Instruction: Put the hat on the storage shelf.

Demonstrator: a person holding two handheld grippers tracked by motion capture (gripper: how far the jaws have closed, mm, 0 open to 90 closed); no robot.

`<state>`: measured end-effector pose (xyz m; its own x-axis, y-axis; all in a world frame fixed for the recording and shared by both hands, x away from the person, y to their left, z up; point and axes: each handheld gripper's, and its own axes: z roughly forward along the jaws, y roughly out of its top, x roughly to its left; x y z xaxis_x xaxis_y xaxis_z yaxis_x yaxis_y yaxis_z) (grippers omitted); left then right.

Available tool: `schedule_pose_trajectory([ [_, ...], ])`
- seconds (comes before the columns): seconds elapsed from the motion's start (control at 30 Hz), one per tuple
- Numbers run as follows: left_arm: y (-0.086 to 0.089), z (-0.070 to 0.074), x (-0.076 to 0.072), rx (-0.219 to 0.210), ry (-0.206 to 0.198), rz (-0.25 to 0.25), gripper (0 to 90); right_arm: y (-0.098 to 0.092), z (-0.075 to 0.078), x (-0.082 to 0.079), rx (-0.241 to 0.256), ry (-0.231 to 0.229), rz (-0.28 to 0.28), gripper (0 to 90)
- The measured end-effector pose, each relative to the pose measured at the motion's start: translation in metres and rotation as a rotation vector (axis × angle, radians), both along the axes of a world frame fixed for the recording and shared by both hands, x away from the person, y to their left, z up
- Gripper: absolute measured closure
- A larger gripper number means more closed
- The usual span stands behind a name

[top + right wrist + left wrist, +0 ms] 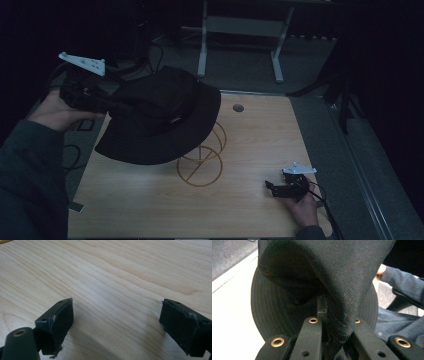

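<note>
A black bucket hat [160,117] hangs in the air over the left half of the wooden table [250,150], above a gold wire stand [202,157]. My left gripper [107,102] is shut on the hat's fabric at its left side; in the left gripper view the cloth [342,290] is pinched between the jaws. My right gripper [274,188] rests low at the table's front right, jaws wide open with bare wood [117,315] between the pads.
A round cable hole [238,107] sits near the table's far edge. Behind the table stands a grey metal frame [240,35] on a dark floor. A cable trails from the right gripper off the front right corner.
</note>
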<state>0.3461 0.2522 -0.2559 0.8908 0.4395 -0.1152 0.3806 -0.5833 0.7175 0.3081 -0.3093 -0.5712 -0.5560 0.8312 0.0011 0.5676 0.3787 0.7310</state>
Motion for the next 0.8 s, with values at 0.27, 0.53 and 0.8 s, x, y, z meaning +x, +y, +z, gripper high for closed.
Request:
schedule_pose_trajectory([
  [0.27, -0.022, -0.005, 0.006, 0.027, 0.004, -0.004, 87.8, 0.000, 0.000, 0.000, 0.000, 0.000, 0.000, 11.8],
  [0.53, -0.042, -0.011, 0.009, 0.054, -0.004, -0.004, 87.7, 0.000, 0.000, 0.000, -0.001, -0.001, 0.001, 11.8],
  [0.8, -0.062, -0.020, 0.012, 0.122, -0.016, -0.004, 87.1, 0.000, 0.000, 0.000, -0.001, -0.001, 0.001, 11.8],
])
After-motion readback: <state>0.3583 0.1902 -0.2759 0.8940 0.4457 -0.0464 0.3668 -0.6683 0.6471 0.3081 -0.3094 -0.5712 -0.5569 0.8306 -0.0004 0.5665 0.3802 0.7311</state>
